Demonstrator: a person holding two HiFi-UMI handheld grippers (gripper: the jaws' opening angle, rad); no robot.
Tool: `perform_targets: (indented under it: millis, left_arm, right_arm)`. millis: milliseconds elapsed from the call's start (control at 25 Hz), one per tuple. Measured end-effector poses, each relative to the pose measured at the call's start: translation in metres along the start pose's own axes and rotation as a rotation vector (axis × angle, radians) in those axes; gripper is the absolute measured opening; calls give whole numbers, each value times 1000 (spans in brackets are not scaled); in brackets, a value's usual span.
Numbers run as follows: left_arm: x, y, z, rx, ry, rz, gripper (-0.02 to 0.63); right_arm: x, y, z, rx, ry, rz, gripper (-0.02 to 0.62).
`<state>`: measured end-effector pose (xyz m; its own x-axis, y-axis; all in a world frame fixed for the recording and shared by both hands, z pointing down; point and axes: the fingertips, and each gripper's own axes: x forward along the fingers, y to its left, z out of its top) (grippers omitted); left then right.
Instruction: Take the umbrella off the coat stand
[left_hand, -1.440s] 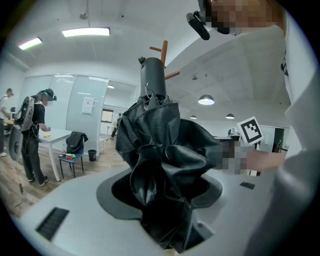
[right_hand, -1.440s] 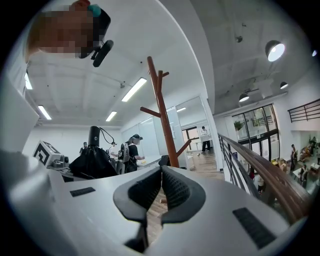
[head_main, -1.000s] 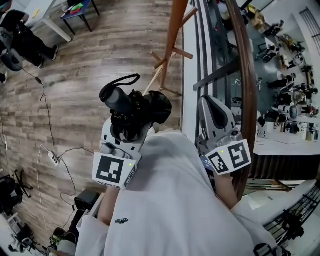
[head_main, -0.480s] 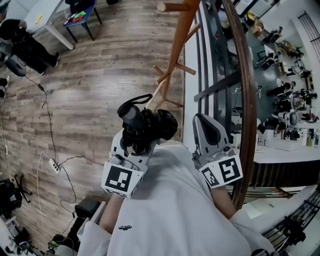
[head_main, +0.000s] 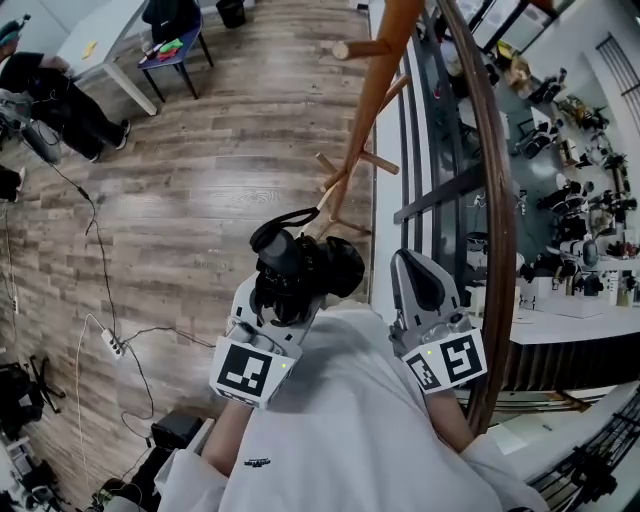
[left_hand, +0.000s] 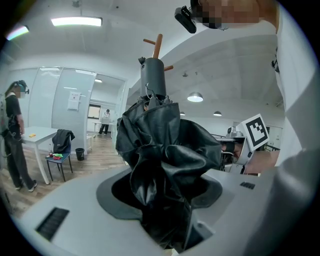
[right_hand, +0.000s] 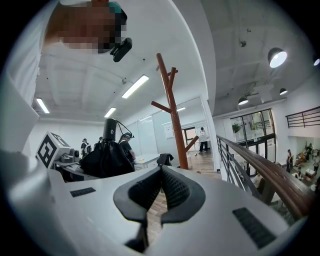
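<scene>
One pair's working: left tongs (left_hand: 167, 212) clamp the folded umbrella (left_hand: 160, 145), already clear of the stand (head_main: 375, 110). Right tongs (right_hand: 152, 197) closed, empty. Hold firm and keep it off the pegs (head_main: 352, 47).

The umbrella (left_hand: 160, 135) fills the left gripper (left_hand: 167, 190) with folded cloth and hides its pads. Behind it, the coat stand (left_hand: 158, 47) shows only its pegs at 12 o'clock. In the head view the stand's top is cut off at 12 o'clock, and a person (head_main: 60, 95) at 10 o'clock is partly cut off.
</scene>
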<state>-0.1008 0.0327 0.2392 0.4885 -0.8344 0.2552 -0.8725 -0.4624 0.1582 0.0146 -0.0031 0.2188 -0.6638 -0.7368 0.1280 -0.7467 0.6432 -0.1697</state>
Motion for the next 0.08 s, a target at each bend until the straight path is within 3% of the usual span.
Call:
perform_targets:
  millis: [80]
  left_arm:
    - [-1, -1, 3, 8, 1, -3, 241]
  right_arm:
    - [-2, 0, 1, 1, 1, -3, 34]
